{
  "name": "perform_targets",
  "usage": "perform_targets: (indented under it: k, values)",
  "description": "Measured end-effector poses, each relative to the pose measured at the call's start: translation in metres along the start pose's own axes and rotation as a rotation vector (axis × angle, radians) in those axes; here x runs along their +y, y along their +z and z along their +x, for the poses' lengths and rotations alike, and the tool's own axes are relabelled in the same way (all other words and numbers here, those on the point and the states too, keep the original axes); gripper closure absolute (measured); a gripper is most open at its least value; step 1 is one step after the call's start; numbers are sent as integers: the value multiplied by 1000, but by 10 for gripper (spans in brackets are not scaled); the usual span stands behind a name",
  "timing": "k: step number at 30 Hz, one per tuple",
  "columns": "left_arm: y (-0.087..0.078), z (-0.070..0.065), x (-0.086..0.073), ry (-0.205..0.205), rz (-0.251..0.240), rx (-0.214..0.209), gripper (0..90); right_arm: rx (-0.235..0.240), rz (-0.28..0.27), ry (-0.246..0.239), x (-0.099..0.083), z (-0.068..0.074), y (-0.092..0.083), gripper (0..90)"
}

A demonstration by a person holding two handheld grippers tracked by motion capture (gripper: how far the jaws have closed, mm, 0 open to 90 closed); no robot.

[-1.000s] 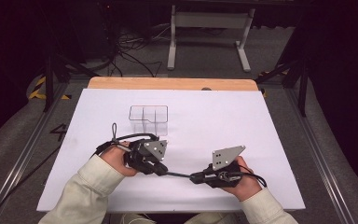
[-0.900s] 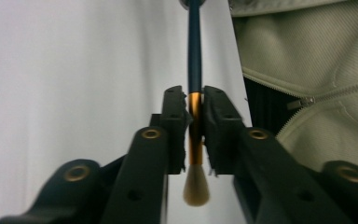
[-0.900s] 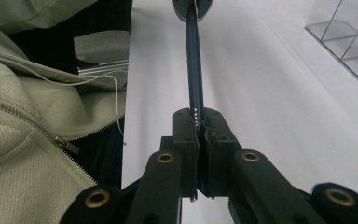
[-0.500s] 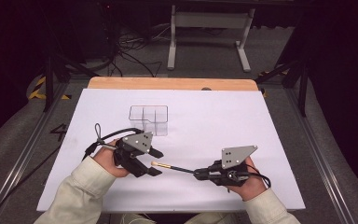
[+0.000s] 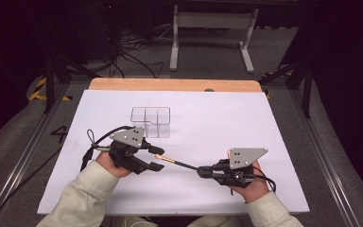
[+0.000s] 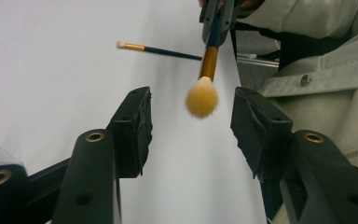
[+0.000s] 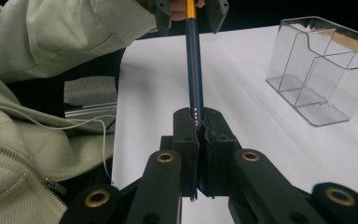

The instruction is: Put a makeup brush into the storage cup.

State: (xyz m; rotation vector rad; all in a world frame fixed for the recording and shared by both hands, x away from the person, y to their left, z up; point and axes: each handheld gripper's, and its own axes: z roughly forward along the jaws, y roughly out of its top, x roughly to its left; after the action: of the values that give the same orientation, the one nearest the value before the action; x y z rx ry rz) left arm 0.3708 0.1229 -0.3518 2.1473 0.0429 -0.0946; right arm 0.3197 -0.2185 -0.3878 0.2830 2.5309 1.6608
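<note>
**A:** Brush (image 5: 177, 162) first: where do you have it? Your right gripper (image 5: 203, 172) is clamped on the dark tail of the handle, jaws pressed together around it, as its own view shows (image 7: 196, 122).

**B:** And the other end?

**A:** The long axis runs from that grip across the white sheet (image 5: 227, 118) toward your left hand, held just above the sheet. The gold ferrule and the bristle head (image 6: 201, 97) sit in the gap of your left gripper (image 5: 159, 159). Its jaws stand apart, after opening and then narrowing a little just now, and neither pad (image 6: 135, 126) touches the bristles.

**B:** So which hand decides the next move?

**A:** I'd say your right, since it alone holds the brush. The clear organiser (image 5: 151, 122) lies beyond your left gripper, further up the table, with the head pointing only roughly toward it. To stand the brush in a compartment you would probably have to swing the handle round or tip it upright.

**B:** Anything else on the sheet?

**A:** A second, thinner brush (image 6: 161, 50) lies flat on the sheet in the left gripper view, well apart from the jaws.
</note>
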Motion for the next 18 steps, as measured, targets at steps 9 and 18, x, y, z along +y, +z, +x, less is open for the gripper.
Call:
perform_targets:
  k: [9, 18]
  values:
    - [-1, 0, 1, -21, -66, -30, 553, -12, -24, -3, -3, -1, 3, 853]
    - [3, 2, 2, -53, -75, -73, 613, -12, -32, -3, -4, -2, 5, 853]
